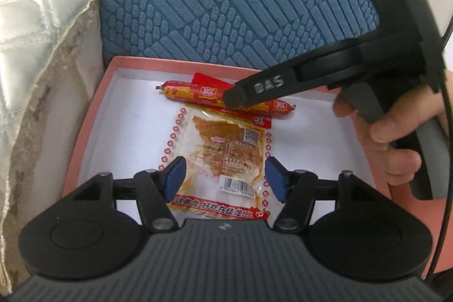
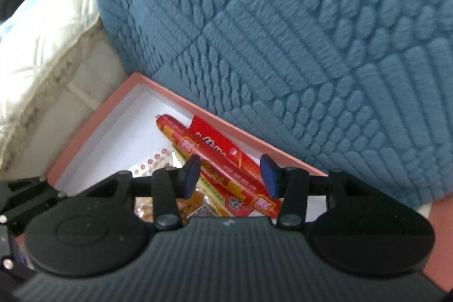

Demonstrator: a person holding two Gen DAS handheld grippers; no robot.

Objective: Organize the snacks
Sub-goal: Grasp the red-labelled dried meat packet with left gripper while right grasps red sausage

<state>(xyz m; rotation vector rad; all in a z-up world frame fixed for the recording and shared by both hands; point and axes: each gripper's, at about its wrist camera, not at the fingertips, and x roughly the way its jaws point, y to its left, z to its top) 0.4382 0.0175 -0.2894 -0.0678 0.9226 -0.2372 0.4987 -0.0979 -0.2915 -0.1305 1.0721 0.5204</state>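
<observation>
A pink box [image 1: 93, 115] with a white floor rests against a blue cushion. A clear packet of brown snack [image 1: 223, 149] lies flat inside it. My left gripper [image 1: 225, 177] is open, its blue pads on either side of the packet's near half. Behind the packet lie a long red sausage [image 1: 192, 92] and a flat red packet [image 1: 209, 79]. From the right, one of my right gripper's fingers [image 1: 254, 92] reaches over the sausage. In the right wrist view my right gripper [image 2: 230, 177] stands half open over the sausage [image 2: 226, 174] and red packet [image 2: 218, 143], pads not pressing.
The blue textured cushion [image 1: 240, 4] rises right behind the box's far rim. A white quilted cover [image 1: 36, 19] is bunched along the box's left side. A person's hand [image 1: 396, 137] holds the right gripper's handle over the box's right edge. The box rim [image 2: 85, 133] shows pink.
</observation>
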